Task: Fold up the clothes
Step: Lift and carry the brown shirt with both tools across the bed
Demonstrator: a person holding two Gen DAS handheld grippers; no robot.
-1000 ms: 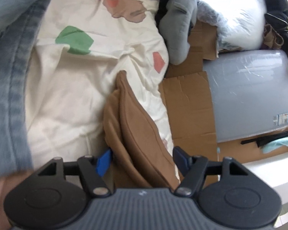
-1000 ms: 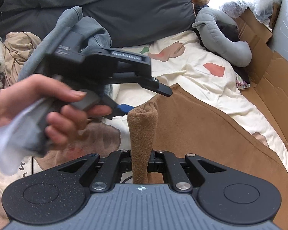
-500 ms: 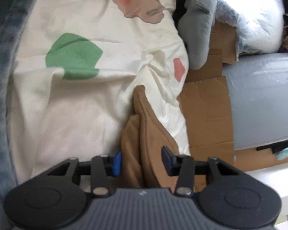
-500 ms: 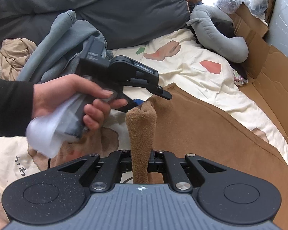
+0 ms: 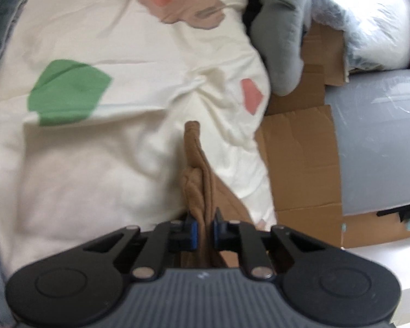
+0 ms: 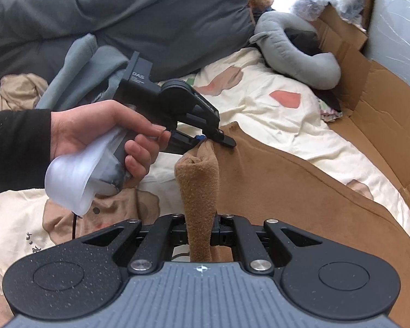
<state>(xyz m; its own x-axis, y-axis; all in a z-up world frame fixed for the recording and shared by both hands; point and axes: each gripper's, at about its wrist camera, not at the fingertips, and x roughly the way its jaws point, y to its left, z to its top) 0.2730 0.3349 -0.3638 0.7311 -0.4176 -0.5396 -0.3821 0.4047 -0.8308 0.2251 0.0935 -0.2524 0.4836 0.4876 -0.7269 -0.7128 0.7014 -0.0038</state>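
Note:
A brown fleece garment (image 6: 287, 191) lies spread on the bed. My right gripper (image 6: 201, 235) is shut on a bunched fold of it, which stands up between the fingers. In the right wrist view, a hand (image 6: 95, 131) holds my left gripper (image 6: 205, 139) at the garment's far corner. In the left wrist view, the left gripper (image 5: 205, 229) has its jaws closing on a gathered edge of the brown garment (image 5: 196, 191). The blue pads (image 5: 194, 231) press on the cloth from both sides.
A cream sheet (image 5: 123, 136) with green and pink patches covers the bed. A grey plush toy (image 6: 295, 54) and flat cardboard (image 6: 382, 95) lie to the right. A dark grey duvet (image 6: 150, 13), grey-blue clothes (image 6: 79, 65) and a beige garment (image 6: 22, 90) sit behind.
The left gripper has moved forward over the brown garment's edge, and its jaws have gone from wide apart to pinched on the cloth. The right gripper keeps its grip.

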